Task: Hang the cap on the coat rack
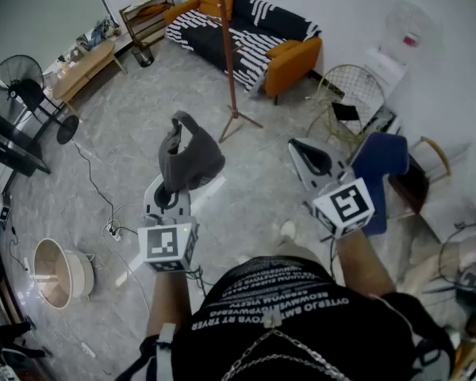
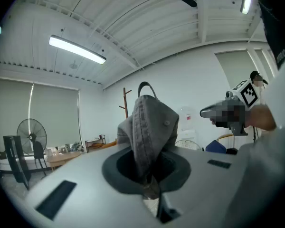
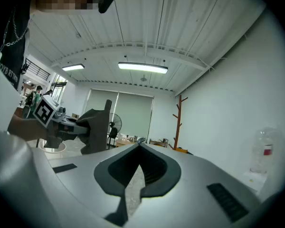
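A grey cap (image 1: 189,157) stands up out of my left gripper (image 1: 173,190), which is shut on its lower edge. In the left gripper view the cap (image 2: 149,125) fills the middle, pinched between the jaws of the left gripper (image 2: 150,177), its back strap looped on top. The wooden coat rack (image 1: 227,46) stands on the floor ahead, in front of the sofa; its pegs show far off (image 2: 126,101) and in the right gripper view the coat rack (image 3: 177,120) is well apart. My right gripper (image 1: 305,155) is shut and holds nothing; its tips (image 3: 139,145) meet.
An orange sofa (image 1: 289,58) with a striped throw stands behind the rack. A standing fan (image 1: 20,94) and a low wooden table (image 1: 83,66) are at the left. A wire chair (image 1: 345,101) and a blue chair (image 1: 381,165) stand at the right. A power strip (image 1: 111,230) and cable lie on the floor.
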### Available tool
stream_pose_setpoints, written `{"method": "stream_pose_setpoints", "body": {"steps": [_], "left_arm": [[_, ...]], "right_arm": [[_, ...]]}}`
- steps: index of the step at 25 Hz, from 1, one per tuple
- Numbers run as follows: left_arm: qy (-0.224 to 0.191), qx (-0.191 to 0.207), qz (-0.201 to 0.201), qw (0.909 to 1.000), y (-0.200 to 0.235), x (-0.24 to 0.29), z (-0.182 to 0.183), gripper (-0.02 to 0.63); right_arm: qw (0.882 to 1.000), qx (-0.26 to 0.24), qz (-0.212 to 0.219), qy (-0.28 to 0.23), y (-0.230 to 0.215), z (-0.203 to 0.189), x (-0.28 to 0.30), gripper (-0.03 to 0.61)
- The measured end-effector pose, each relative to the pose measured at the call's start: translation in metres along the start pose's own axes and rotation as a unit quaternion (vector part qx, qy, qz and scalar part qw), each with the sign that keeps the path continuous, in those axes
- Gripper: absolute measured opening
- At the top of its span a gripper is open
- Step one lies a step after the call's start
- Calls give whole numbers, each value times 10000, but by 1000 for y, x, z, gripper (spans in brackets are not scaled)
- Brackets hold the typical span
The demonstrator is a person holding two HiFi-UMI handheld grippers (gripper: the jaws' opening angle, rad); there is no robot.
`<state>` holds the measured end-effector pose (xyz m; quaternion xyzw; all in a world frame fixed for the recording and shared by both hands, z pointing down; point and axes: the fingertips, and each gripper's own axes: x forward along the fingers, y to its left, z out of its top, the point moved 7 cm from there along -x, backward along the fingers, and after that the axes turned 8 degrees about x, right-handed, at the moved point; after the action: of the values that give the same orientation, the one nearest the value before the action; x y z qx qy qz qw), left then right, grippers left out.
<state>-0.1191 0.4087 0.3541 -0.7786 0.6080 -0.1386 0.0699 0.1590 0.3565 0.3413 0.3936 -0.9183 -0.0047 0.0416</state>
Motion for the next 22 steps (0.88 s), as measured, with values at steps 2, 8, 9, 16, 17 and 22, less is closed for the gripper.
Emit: {"method": "stream_pose_setpoints", "body": {"steps": [2,8,9,16,17,22], "left_arm": [[-6,113,-96,9999,1,1,-2,9],[22,-38,-99,9999,5,-4,-13,9],[36,-33,-99,9999,6,-5,-16,9],[209,8,-152,9997,16,0,-32,9],[229,-42,-171,9996,17,1,-33,9],[239,-169,-4,9996,17,12,-41,9]], "right_arm": [[10000,-9,-15,24,3,-2,0,3],[9999,-114,-14,-59,9,-8,1,4],[10000,-74,-8,-61,12,-8,1,4],[9998,-113,32,128,14,-17,7,5],[9999,-83,40,146,13,-18,9,5],[9997,34,34,230,2,-27,16,4]]}}
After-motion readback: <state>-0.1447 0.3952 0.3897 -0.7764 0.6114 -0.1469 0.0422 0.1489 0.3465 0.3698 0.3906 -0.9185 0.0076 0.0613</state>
